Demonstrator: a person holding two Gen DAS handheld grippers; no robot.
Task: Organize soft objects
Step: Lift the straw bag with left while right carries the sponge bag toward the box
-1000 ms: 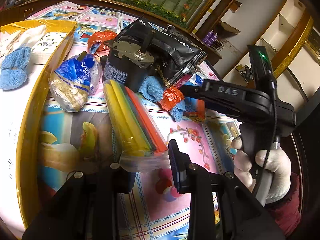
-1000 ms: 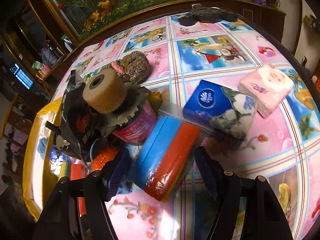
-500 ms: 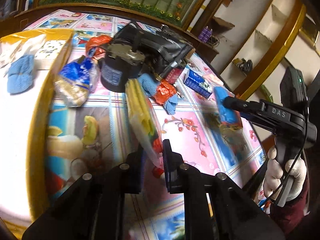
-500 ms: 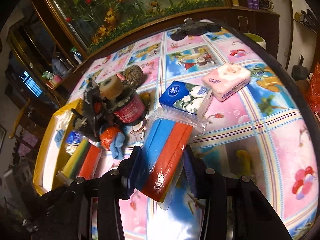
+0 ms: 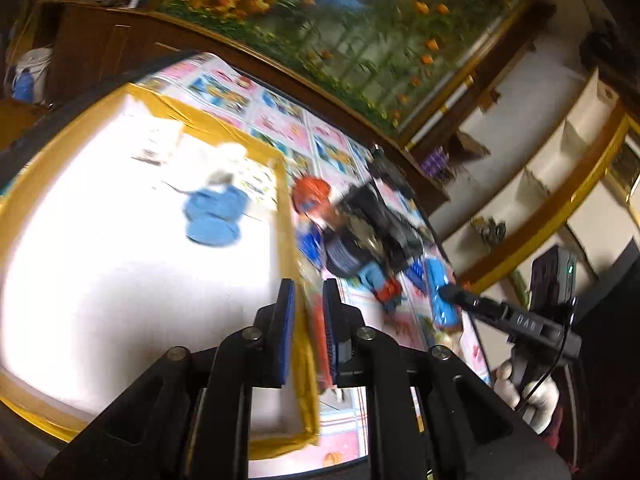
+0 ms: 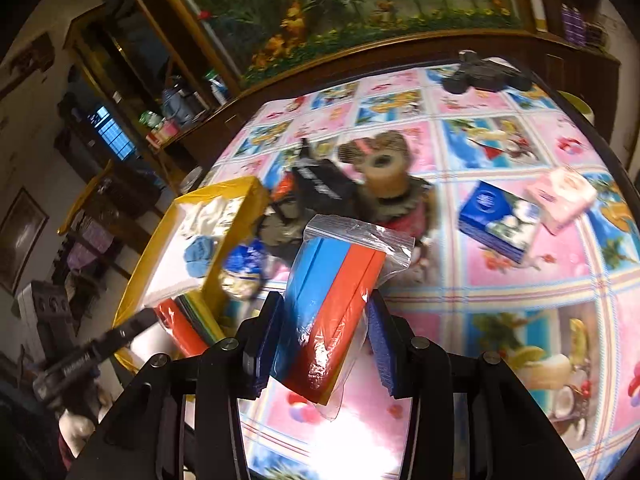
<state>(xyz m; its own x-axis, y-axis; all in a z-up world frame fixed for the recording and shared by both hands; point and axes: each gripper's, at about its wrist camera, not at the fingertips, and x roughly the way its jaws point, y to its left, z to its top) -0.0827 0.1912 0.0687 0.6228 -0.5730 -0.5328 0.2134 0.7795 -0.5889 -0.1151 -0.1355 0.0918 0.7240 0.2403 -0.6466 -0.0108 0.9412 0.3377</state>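
The right gripper (image 6: 326,344) clamps one crinkly clear bag of flat foam sheets (image 6: 334,300) above the table's near edge. The left gripper (image 5: 308,332) pinches a second such bag (image 6: 188,320) at the yellow tray's (image 6: 236,190) rim. Beyond lie two soft rectangular tissue packs (image 6: 502,218).

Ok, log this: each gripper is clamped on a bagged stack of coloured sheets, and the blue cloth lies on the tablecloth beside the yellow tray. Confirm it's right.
One error: the blue cloth lies inside the yellow tray, not on the tablecloth; the left wrist view shows it. The rest stands: the left gripper and right gripper each clamp a bagged stack of coloured sheets.
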